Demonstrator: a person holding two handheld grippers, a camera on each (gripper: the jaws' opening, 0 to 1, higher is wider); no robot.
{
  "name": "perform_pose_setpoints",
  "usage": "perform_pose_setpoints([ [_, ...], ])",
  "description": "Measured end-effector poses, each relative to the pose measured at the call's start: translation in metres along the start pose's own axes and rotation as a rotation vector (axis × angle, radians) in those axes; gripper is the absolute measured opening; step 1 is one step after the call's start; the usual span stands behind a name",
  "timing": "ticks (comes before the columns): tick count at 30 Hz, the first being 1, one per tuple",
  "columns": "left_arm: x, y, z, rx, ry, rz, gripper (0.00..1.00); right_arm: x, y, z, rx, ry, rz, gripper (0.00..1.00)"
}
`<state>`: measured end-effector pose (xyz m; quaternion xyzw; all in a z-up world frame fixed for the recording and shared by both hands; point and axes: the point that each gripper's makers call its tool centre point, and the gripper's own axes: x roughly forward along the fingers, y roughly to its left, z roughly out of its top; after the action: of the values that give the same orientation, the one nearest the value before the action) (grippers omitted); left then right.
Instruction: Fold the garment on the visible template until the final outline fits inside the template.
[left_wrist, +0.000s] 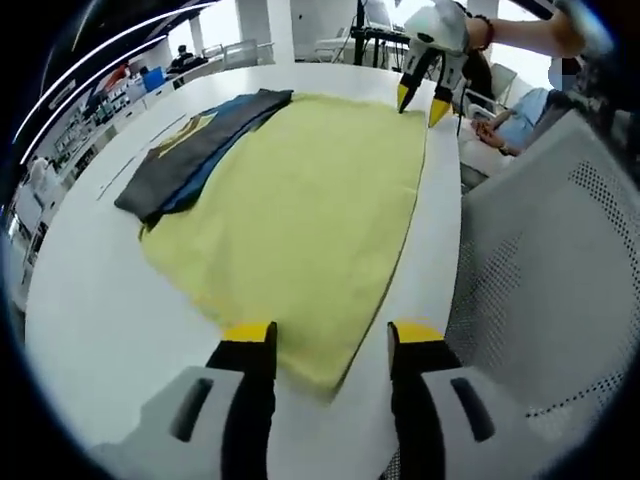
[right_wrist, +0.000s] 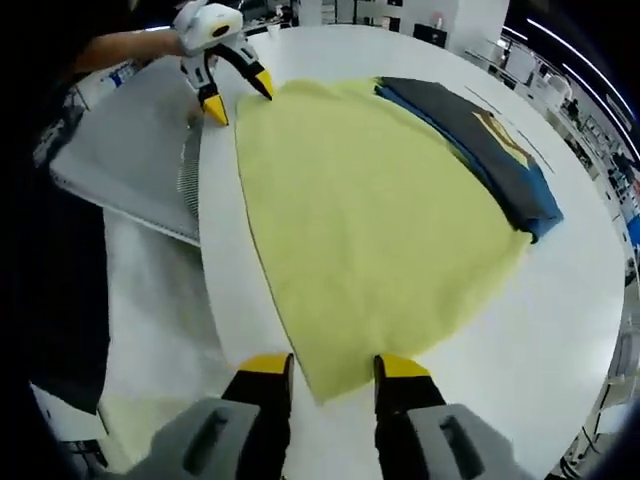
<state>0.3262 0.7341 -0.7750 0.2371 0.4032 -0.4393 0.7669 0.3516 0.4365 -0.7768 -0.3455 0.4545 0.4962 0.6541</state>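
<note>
Garment (left_wrist: 310, 210): soft, limp; take it by the near corners.
Left gripper (left_wrist: 331, 340): open, astride a corner, holding nothing.
Right gripper (right_wrist: 334, 368): open, likewise.

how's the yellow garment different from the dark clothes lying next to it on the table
The yellow garment is spread out flat in one wide layer; the dark clothes are folded into a narrow stack. The yellow garment is plain pale yellow, while the dark clothes are grey over blue with a yellow print. A corner of the yellow garment lies between the jaws of each hand-held gripper; the dark clothes lie off to the side. Both rest on the white table.
</note>
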Motion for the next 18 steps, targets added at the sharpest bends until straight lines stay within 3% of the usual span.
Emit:
perform_pose_setpoints([
  [11, -0.001, 0.010, 0.000, 0.047, 0.082, -0.025, 0.28, 0.000, -0.004, -0.001, -0.020, 0.008, 0.005, 0.22],
  [18, -0.001, 0.014, -0.001, 0.071, 0.129, -0.033, 0.24, 0.001, -0.011, 0.000, -0.025, 0.008, -0.013, 0.09],
])
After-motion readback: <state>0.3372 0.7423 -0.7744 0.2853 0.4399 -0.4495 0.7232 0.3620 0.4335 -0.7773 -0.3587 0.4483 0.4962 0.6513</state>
